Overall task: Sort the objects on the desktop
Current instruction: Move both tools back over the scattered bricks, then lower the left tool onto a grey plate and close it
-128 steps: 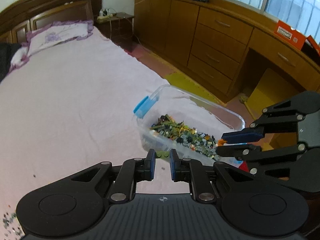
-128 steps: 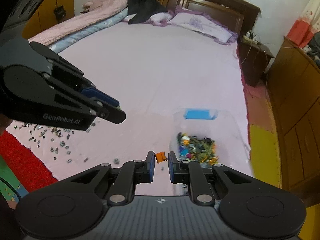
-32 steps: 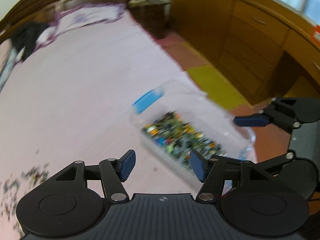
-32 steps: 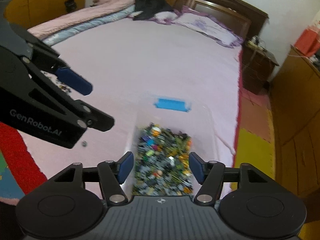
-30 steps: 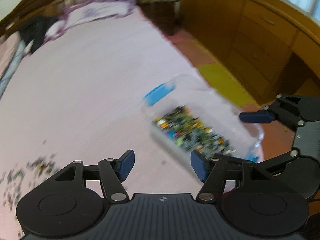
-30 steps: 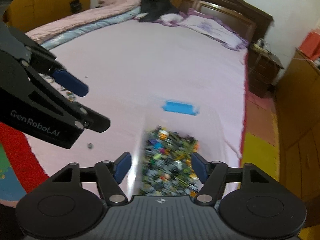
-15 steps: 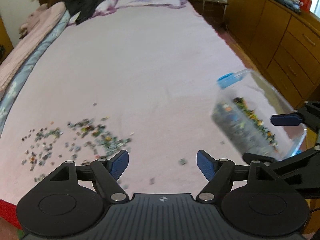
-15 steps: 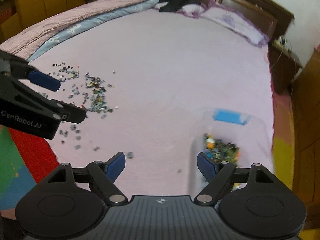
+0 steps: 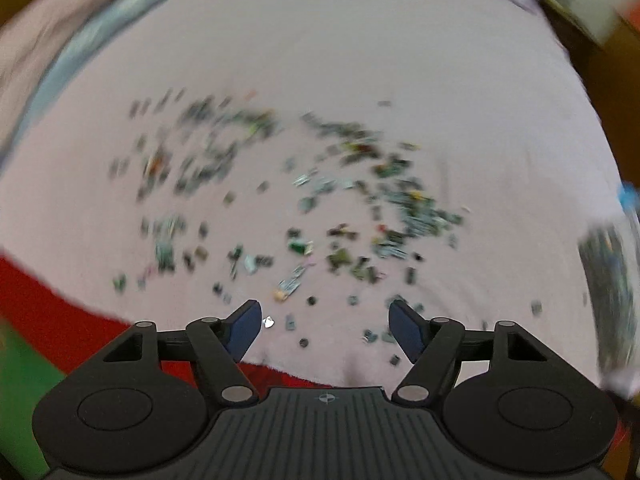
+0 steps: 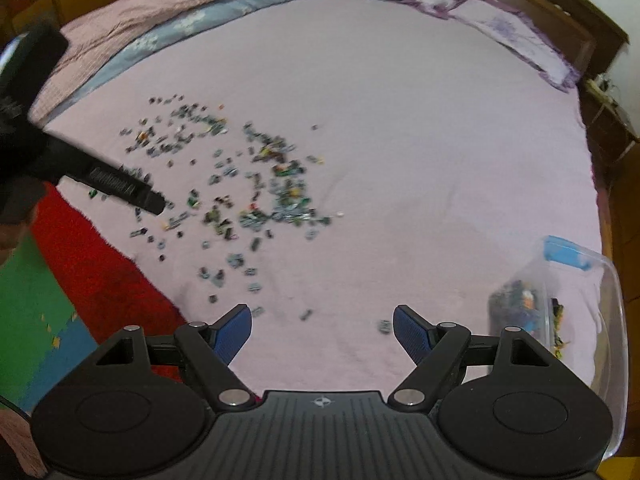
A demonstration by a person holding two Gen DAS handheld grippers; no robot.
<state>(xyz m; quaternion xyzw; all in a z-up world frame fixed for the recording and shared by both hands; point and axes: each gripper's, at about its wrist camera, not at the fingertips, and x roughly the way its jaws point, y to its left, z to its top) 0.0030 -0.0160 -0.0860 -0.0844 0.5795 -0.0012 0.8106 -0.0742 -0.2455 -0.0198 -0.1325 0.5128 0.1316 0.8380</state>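
— Nearest first: what has changed?

— Both tools have swung away from the box. The right black two-finger gripper (image 10: 322, 330) has its blue-padded fingers spread wide with nothing between them; half a second ago it pointed more toward the box. The left black two-finger gripper (image 9: 325, 330) is equally wide and empty, and its view has blurred with motion; the pieces that lay ahead of it now fill the middle of its view.

— Edges and room?

— The pink bedsheet (image 10: 400, 128) ends close under both grippers, where a red rug (image 10: 100, 264) and a green and blue foam floor mat (image 10: 28, 312) begin. The clear plastic storage box with a blue latch (image 10: 612, 320) sits at the sheet's right edge, well apart from the scatter. Broad bare sheet lies between them and beyond toward the purple-trimmed pillow (image 10: 516, 36) and the dark wooden headboard (image 10: 560, 4). A folded pink and blue quilt (image 10: 168, 12) lines the far left.

— The task items?

— The scattered small multicoloured building bricks (image 10: 248, 192) lie loose left of centre on the sheet, mostly grey and green, a few strays just ahead of the right fingers. More bricks are heaped in the box. From the right view, the left gripper's tip hangs over the scatter's left fringe.
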